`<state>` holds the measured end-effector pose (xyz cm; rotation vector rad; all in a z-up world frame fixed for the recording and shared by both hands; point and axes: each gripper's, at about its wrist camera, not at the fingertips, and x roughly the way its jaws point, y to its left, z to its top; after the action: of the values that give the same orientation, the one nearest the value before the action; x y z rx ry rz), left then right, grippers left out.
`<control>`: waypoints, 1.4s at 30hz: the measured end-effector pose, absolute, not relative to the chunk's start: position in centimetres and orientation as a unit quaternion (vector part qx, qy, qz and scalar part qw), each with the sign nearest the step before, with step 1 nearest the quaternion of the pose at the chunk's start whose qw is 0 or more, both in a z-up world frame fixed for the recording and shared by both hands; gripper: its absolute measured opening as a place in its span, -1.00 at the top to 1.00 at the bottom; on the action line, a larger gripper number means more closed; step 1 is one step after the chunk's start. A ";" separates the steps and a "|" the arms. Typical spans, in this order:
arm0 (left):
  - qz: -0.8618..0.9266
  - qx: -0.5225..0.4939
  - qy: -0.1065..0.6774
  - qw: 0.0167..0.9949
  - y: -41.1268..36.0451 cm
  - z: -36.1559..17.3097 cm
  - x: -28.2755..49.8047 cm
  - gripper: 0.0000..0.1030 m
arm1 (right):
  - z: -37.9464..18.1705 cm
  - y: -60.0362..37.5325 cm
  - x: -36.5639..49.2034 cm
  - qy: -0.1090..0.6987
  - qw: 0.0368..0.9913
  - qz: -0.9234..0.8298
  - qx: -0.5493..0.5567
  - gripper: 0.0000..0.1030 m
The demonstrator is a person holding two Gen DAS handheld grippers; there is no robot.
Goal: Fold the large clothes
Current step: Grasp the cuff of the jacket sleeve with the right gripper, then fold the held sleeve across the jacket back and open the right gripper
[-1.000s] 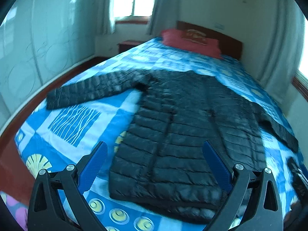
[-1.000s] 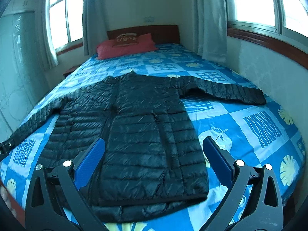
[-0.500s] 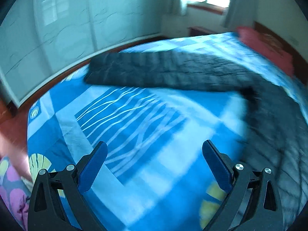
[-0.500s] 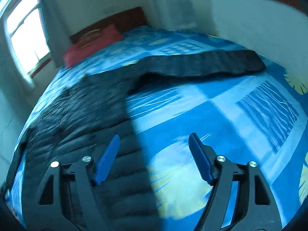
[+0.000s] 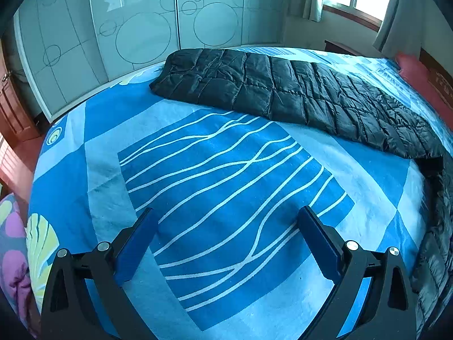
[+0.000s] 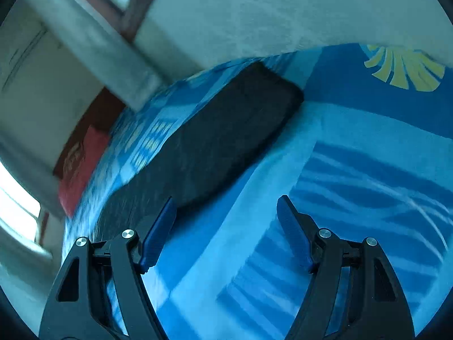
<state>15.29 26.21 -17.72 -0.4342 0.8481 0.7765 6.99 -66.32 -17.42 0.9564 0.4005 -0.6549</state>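
A black quilted puffer jacket lies flat on a blue patterned bed. In the left wrist view its left sleeve stretches across the far side of the bedspread, cuff at the left. My left gripper is open and empty, above the bedspread, short of the sleeve. In the blurred right wrist view the other sleeve runs diagonally, cuff at the upper right. My right gripper is open and empty, close to the sleeve's near edge; its left finger overlaps the sleeve in view.
A frosted wardrobe stands beyond the bed's left side. A red pillow lies by the headboard, also in the right wrist view. A white wall runs close along the bed's right side. A patterned cloth sits at the lower left.
Both grippers have swung outward from the jacket's hem towards the sleeves and moved closer. The left now faces the left sleeve, the right the right sleeve. The right gripper has tilted.
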 end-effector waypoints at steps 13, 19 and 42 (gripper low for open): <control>0.375 -0.187 0.400 0.815 25.5 -18.2 16.2 -0.93 | -18.0 -71.3 10.3 0.135 0.824 -0.327 0.443 -0.20; 0.380 -0.181 0.401 0.814 25.5 -18.3 16.3 -0.93 | -18.4 -72.1 11.0 0.142 0.818 -0.332 0.447 0.83; 0.380 -0.181 0.385 0.821 25.4 -18.5 15.8 -0.93 | -5.5 -31.6 31.7 0.220 0.961 -0.097 0.138 0.90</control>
<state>15.84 25.39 -18.51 -0.3842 0.8200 0.8080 31.71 -31.58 -5.54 0.2798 0.4459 -0.1973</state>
